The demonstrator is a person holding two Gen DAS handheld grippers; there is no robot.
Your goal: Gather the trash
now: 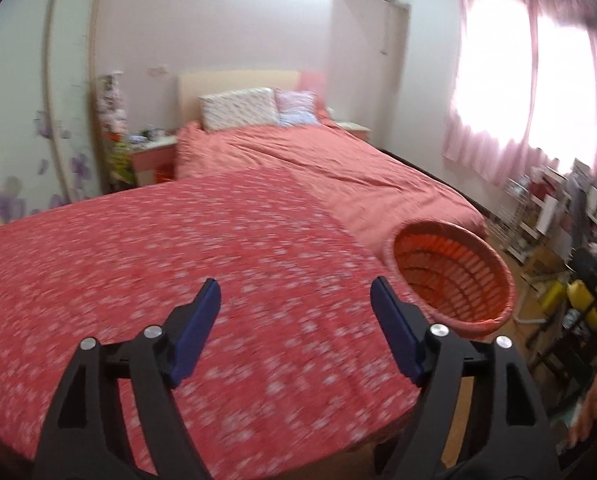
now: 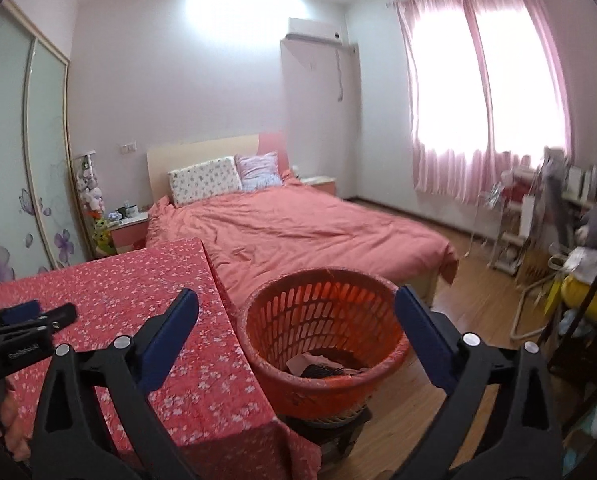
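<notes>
Hovering above the table with the red floral cloth (image 1: 186, 264), the left gripper (image 1: 296, 296) has its blue-padded jaws spread wide with nothing between them. Just off that table's right edge stands the orange slotted laundry basket (image 1: 454, 276), which the left wrist view shows from above at an angle.

From the right wrist view, the right gripper (image 2: 296, 312) hangs over the same basket (image 2: 322, 320), jaws likewise spread and holding nothing, the basket's rim framed between its two fingers. Crumpled trash (image 2: 318, 366), pale paper and something dark, lies at the bottom of the basket. The basket sits on a low dark stand beside the table (image 2: 110, 292), touching or nearly touching the cloth's hanging edge; which one is hard to tell. The left gripper (image 2: 38, 314) shows at the far left of this view, over the table.

Beyond the table is a bed with a salmon quilt (image 2: 298, 228) and two pillows against its headboard. Past the bed, pink curtains (image 2: 478, 92) cover a bright window.
</notes>
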